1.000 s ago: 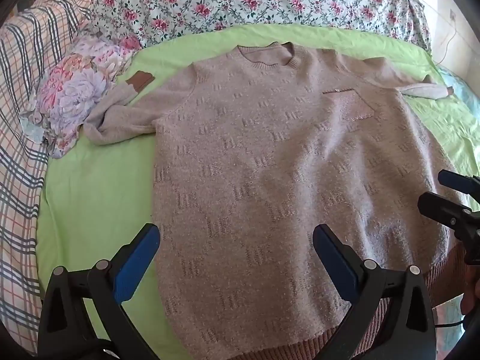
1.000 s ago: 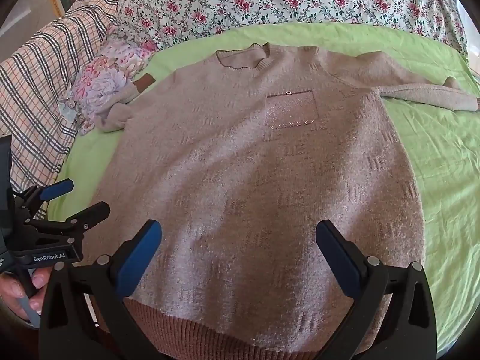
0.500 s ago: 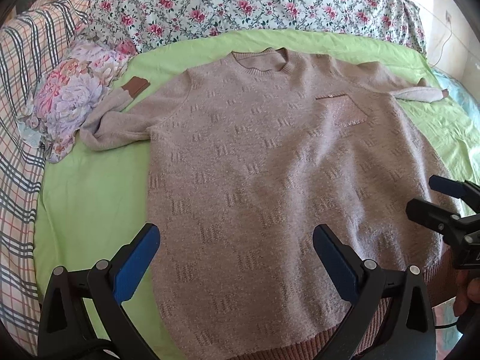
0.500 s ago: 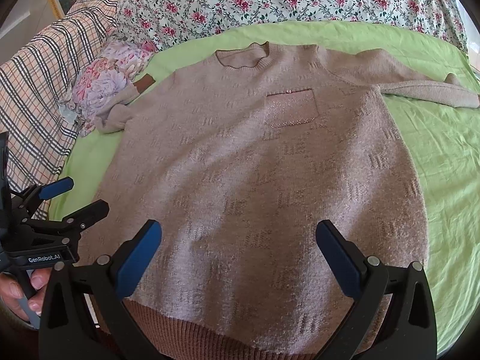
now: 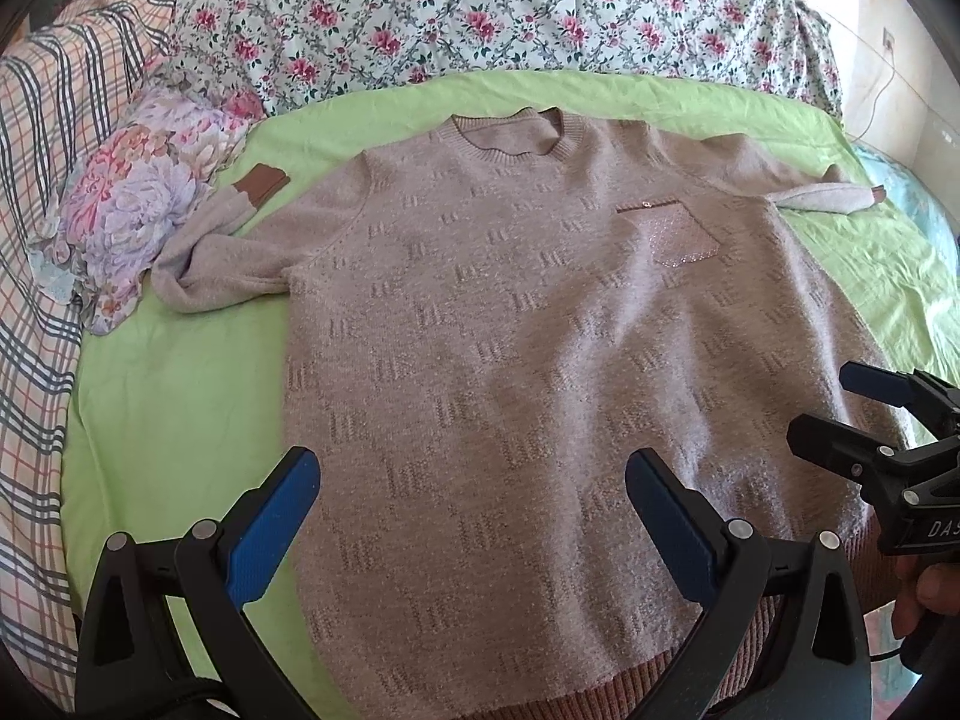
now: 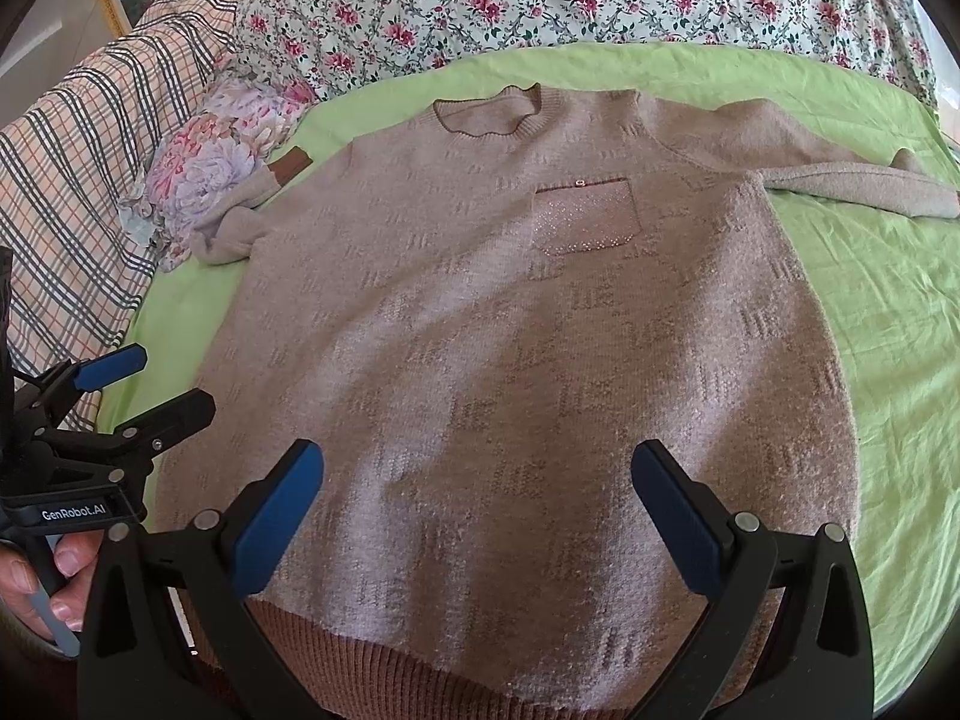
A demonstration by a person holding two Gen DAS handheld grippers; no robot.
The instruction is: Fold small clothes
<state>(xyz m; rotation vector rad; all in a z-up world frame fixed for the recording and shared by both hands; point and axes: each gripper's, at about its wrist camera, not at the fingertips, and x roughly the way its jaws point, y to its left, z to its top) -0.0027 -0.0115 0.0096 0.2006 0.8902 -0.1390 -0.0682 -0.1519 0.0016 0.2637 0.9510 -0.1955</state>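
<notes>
A pinkish-beige knit sweater (image 5: 528, 348) (image 6: 528, 360) lies flat, front up, on a green sheet, with its collar far and its ribbed hem near me. One sleeve (image 5: 222, 252) bends back at the left, its brown cuff (image 5: 261, 185) showing. The other sleeve (image 6: 858, 189) stretches right. My left gripper (image 5: 468, 498) hovers open over the lower left part of the sweater, holding nothing. My right gripper (image 6: 474, 492) hangs open above the hem, also holding nothing. Each gripper shows in the other's view: the right gripper (image 5: 840, 408) and the left gripper (image 6: 162, 384).
The green sheet (image 5: 174, 384) covers the bed. A floral quilt (image 5: 480, 12) runs along the far side, a plaid blanket (image 5: 36, 276) lies at the left, and a bundle of flowered cloth (image 5: 132, 204) sits by the bent sleeve. A hand (image 6: 42, 576) holds the left gripper's handle.
Both grippers have drawn back and risen a little, so the sweater looks farther and more of it shows. Both stay open. The sweater has not moved.
</notes>
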